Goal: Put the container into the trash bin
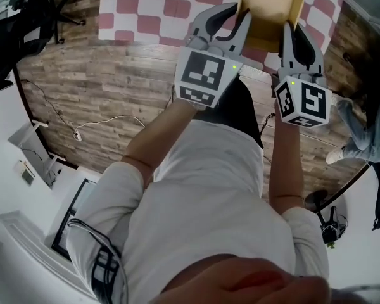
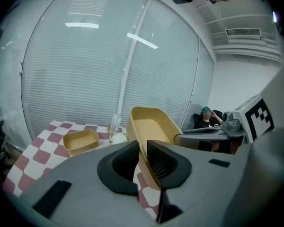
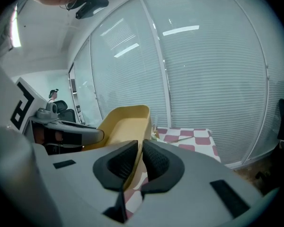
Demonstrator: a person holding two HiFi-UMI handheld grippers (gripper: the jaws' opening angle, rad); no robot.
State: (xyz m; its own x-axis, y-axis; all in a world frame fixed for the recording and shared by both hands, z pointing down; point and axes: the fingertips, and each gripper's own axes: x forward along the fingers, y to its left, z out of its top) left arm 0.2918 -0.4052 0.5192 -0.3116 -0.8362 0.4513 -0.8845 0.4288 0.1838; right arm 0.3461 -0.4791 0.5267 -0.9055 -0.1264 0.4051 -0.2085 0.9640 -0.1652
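The container [image 1: 266, 5] is held up at 12 o'clock in the head view, over the checkered cloth [image 1: 158, 5]. The left gripper [image 1: 231, 19] pinches its 9 o'clock wall and the right gripper [image 1: 294, 37] its 3 o'clock wall, jaws nearly closed on the thin rim. It is a smooth tan tub with rounded corners. Two tubs counted: the second tub [image 2: 80, 141] sits on the cloth.

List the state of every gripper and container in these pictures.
large container: held in the air, tilted, looks empty.
left gripper: shut on the large container's wall.
right gripper: shut on its opposite wall.
small container: upright on the checkered table, open, looks empty.
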